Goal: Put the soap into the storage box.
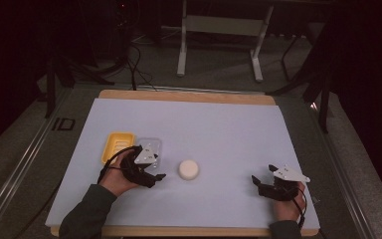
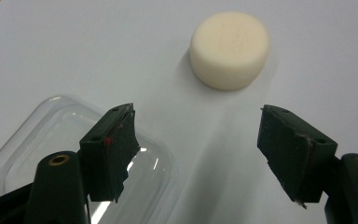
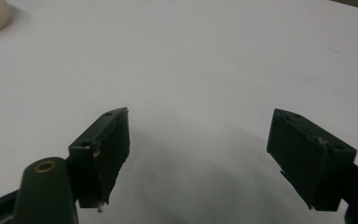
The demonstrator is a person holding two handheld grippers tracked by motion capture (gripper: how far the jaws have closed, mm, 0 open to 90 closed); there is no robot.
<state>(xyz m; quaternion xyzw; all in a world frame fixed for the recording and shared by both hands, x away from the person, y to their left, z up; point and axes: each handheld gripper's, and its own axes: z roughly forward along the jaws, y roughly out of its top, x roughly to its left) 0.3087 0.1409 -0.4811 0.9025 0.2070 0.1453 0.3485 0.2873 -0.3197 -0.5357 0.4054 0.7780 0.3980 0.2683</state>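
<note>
The table [image 1: 238, 124] carries a pale blue-white sheet, and everything in play sits toward its near left. Farthest left is a yellow tray [image 1: 114, 146], with a clear plastic lid [image 2: 51, 135] just beside it on the right. Right of those, near the middle, lies a round cream-coloured puck [image 1: 188, 169], flat on the sheet and apart from everything else.

The left tongs [image 1: 155, 177] are released, their 2 jaws spread wide, holding nothing. In the left gripper view the puck [image 2: 229, 49] sits just beyond the gap and a little toward the right jaw, while the left jaw hangs over the edge of the lid without clearly pressing on it.

To grasp well, the left tongs should likely slide forward and slightly right so the puck centres between the jaws, stay low enough to catch its straight side wall, and close evenly to avoid pushing it away.

The right tongs [image 1: 262, 183] rest over bare sheet at the near right, also spread wide and empty, well apart from the puck.
</note>
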